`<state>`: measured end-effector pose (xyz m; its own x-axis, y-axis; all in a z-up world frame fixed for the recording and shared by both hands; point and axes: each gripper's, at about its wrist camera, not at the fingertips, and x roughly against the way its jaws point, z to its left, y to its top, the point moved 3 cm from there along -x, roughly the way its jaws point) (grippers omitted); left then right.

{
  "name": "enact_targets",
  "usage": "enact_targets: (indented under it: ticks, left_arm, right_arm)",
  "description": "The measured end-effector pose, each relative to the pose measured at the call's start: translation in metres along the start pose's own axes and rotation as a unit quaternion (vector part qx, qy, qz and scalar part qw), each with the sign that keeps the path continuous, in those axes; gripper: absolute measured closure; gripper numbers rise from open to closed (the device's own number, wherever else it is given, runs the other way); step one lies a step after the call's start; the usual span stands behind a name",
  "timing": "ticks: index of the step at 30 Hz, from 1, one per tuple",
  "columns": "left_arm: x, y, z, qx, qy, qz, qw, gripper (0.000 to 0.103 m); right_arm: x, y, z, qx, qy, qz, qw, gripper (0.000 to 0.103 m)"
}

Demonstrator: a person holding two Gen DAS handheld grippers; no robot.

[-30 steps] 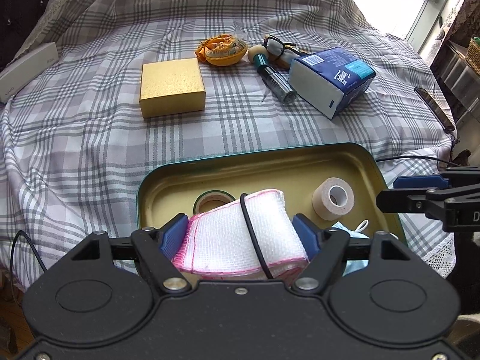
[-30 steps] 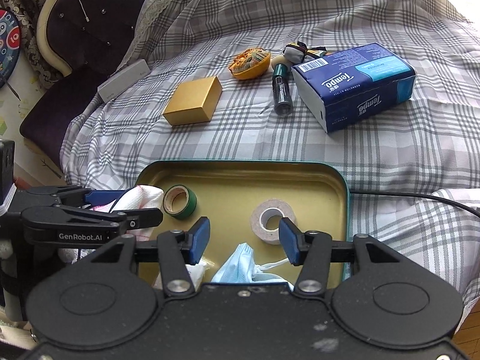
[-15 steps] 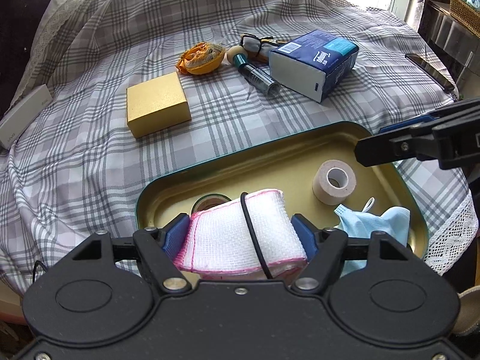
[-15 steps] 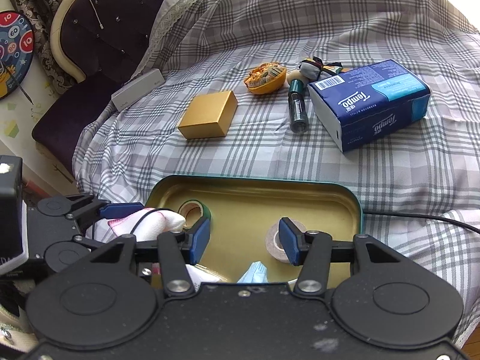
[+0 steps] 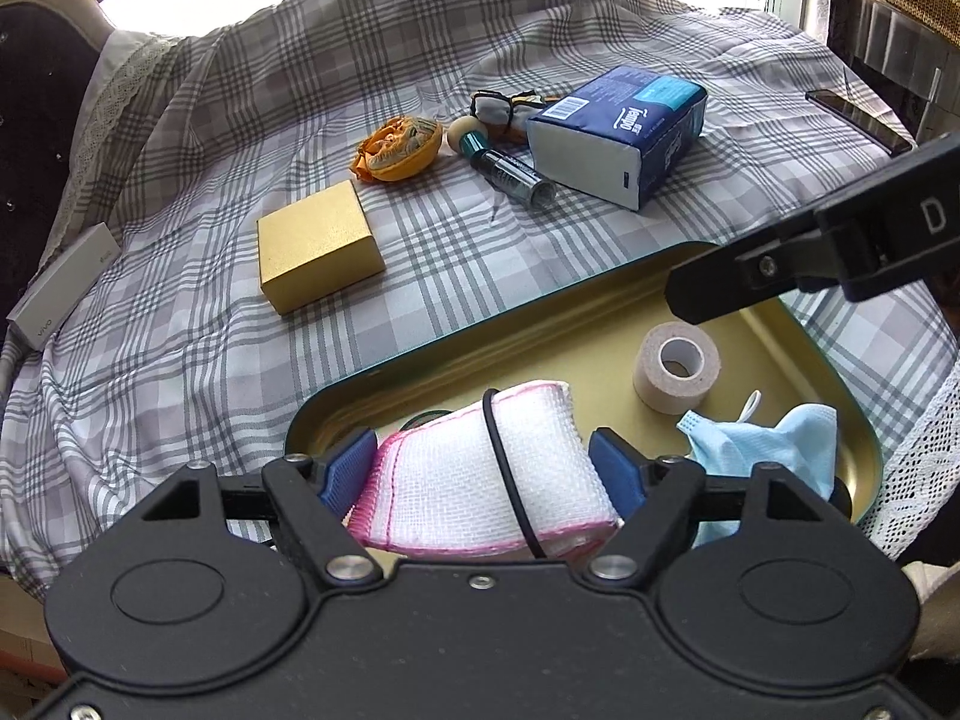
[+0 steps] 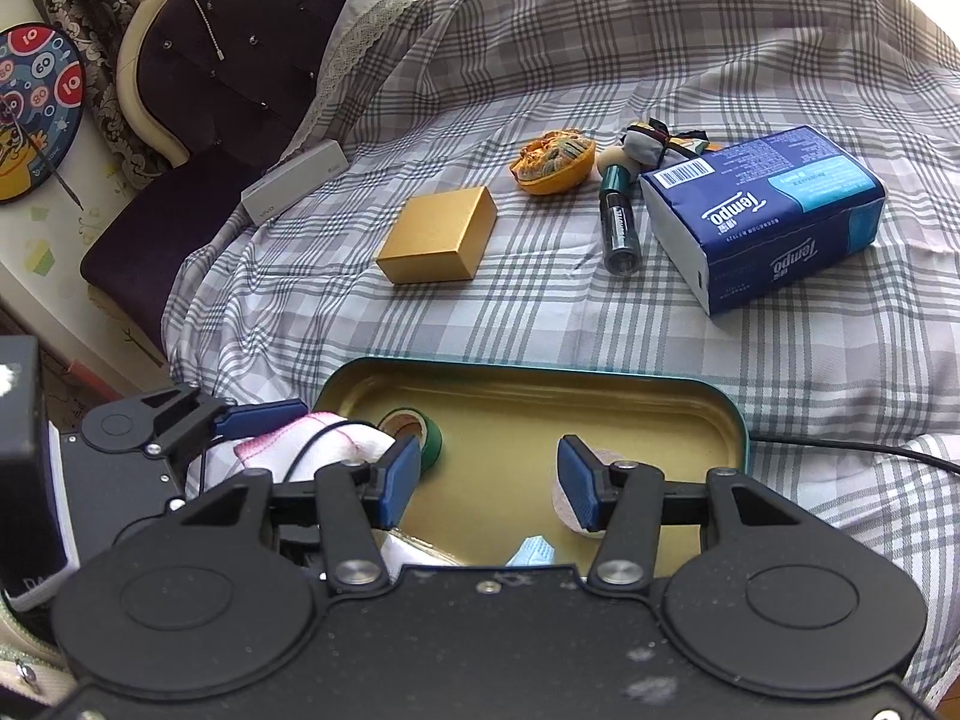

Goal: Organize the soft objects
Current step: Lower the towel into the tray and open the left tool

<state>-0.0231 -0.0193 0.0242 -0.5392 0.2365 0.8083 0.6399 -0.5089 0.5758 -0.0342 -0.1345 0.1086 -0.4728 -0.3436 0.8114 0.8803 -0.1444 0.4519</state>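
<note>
On the left, the left gripper (image 5: 480, 462) has a rolled white dishcloth with pink edging (image 5: 456, 480) between its pads, cinched by a black elastic band (image 5: 507, 480). The jaws have just been easing wider and are spread as far as they seem to go, yet both pads touch the roll's ends. Its long axis runs pad to pad, across the claw. Just ahead of and below the claw lies the near-left end of the gold tin tray (image 5: 480, 327), so I'd judge the drop needs only a release by this hand, the nearer one. The right wrist view shows a green tape roll (image 6: 431, 441) just beyond the cloth; the left view nearly hides it. To the claw's right in the tray are a beige tape roll (image 5: 677, 366) and a blue face mask (image 5: 780, 450), which shows only as a corner in the right view. The right gripper (image 6: 483, 474) hangs half spread over the tray, pinching nothing.
</note>
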Motion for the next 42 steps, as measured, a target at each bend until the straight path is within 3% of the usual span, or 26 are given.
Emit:
enact_targets:
  ticks: [9,11,14,17,22,26,32,37,42]
  left_arm:
    - [0.004,-0.002,-0.009,-0.019,0.014,-0.011,0.9997,0.029]
    - [0.002,-0.003,-0.007,0.006,0.02,-0.002,0.9998,0.029]
    - [0.002,-0.008,-0.001,0.086,0.006,0.023,0.996,0.03]
    - [0.008,-0.011,-0.003,0.136,0.015,0.01,0.9905,0.03]
    - [0.017,-0.009,-0.004,0.168,0.046,-0.018,0.9845,0.03]
    - [0.027,-0.009,-0.005,0.174,0.048,-0.039,0.9828,0.03]
    - [0.017,-0.011,0.001,0.201,0.025,-0.012,0.9792,0.032]
    - [0.018,-0.006,-0.013,0.151,0.035,-0.012,0.9878,0.034]
    - [0.013,-0.003,-0.018,0.126,0.038,-0.002,0.9913,0.034]
  right_arm:
    - [-0.002,0.006,0.006,0.008,0.014,0.001,1.0,0.053]
    - [-0.002,0.007,0.005,0.003,0.015,0.001,1.0,0.053]
    - [-0.002,0.007,0.004,0.0,0.012,-0.001,1.0,0.053]
    - [-0.003,0.006,0.002,-0.008,0.011,0.001,1.0,0.053]
    - [-0.003,0.005,-0.003,-0.018,0.007,0.001,1.0,0.053]
    - [-0.001,0.007,-0.006,-0.026,0.006,-0.002,1.0,0.053]
    - [-0.001,0.01,-0.008,-0.031,0.005,-0.004,1.0,0.053]
    - [-0.005,0.012,-0.01,-0.035,0.002,0.002,0.999,0.053]
    - [-0.008,0.013,-0.007,-0.031,0.008,0.005,0.999,0.053]
